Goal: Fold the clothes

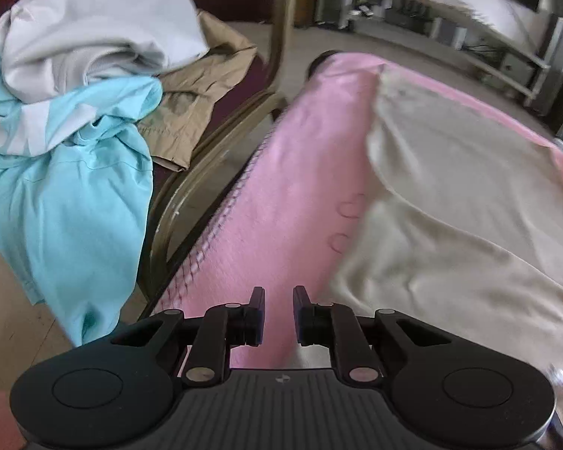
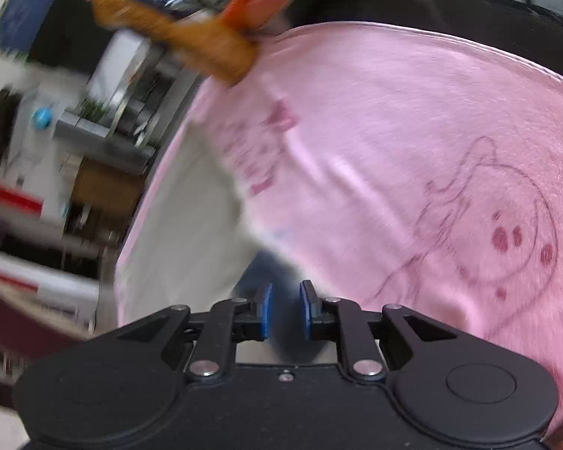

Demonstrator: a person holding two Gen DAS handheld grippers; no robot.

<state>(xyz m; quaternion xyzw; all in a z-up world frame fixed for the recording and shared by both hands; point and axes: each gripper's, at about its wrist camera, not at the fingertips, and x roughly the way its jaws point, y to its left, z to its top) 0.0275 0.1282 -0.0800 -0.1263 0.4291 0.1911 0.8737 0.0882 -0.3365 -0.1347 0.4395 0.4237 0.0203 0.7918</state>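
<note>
A cream garment (image 1: 450, 206) lies spread on a table covered with a pink blanket (image 1: 281, 187). My left gripper (image 1: 279, 300) is open and empty, low over the pink blanket just left of the garment's near edge. In the right wrist view the pink blanket (image 2: 394, 150) with a cartoon print fills the frame and the cream garment (image 2: 184, 225) lies at the left. My right gripper (image 2: 286, 296) is open with nothing between its blue pads (image 2: 267, 311), above the garment's edge. This view is blurred by motion.
A chair (image 1: 214, 157) at the left holds a pile of clothes: a light blue garment (image 1: 75, 202), a white one (image 1: 94, 37) and a tan one (image 1: 202, 90). The other orange handheld gripper (image 2: 176, 26) shows at the top of the right wrist view. Shelves stand behind.
</note>
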